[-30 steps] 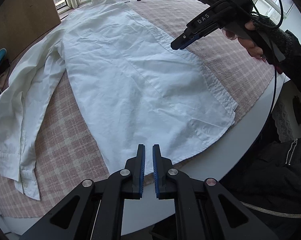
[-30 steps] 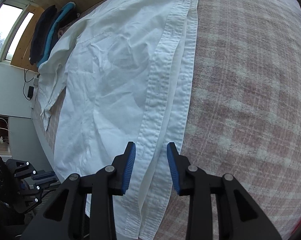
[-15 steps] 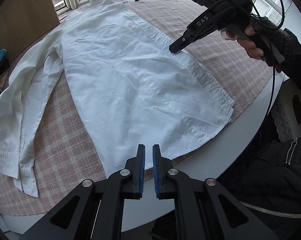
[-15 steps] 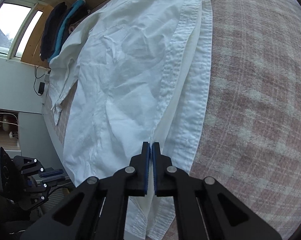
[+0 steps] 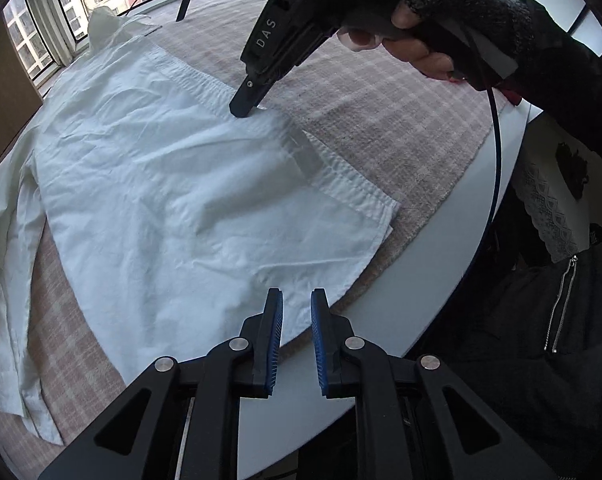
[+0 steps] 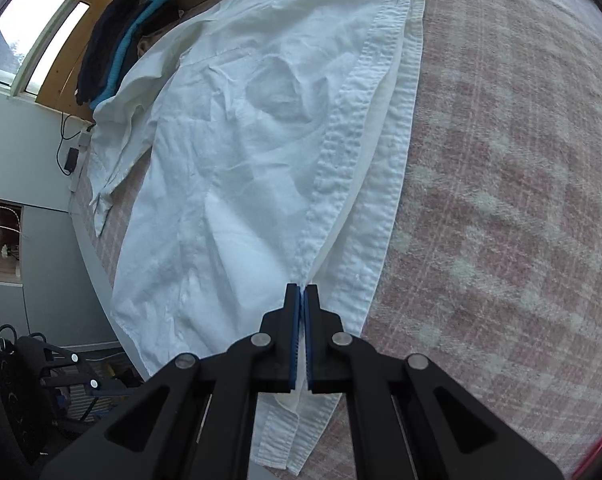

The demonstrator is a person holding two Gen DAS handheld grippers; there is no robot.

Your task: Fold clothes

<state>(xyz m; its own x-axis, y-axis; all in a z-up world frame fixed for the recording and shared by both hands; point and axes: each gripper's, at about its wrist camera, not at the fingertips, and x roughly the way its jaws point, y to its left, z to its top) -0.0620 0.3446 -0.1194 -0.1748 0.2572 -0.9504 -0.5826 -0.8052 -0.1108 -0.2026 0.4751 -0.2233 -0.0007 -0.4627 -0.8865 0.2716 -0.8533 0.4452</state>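
Shirt (image 5: 189,184) lies flat on the checked cloth (image 5: 381,120), collar toward the windows, hem at the near table (image 5: 401,288) edge, one sleeve (image 5: 5,264) trailing off to the side.

Right gripper (image 6: 302,300) is clamped on the button placket (image 6: 353,128), about midway down the front edge. From the right wrist view the pads are pinched on the upper layer only; the lower front edge (image 6: 385,184) lies free beside it. Can't tell whether any lower fabric is caught too.

Left gripper (image 5: 295,336) hovers over the hem near the table edge, jaws a little apart and just opening, nothing between them.

Step in hand, as I read it: get a second hold on the same side so that side can be folded over.

How to do it well:
- Left should open wider before dropping, then take the hem corner (image 5: 381,216) on the placket side, not the middle of the hem.
- Grab the same layers right has. A mismatch will skew the fold.
- Keep right still until left is clamped, otherwise the placket drags and wrinkles the front.
- Lift both together, low, with the edge taut between them, and carry it across toward the sleeve side.
- Watch the cable (image 5: 495,160) hanging from the right hand (image 5: 413,44); it runs close to the table edge and could snag.
- Hem sits right at the table edge, so come down carefully.
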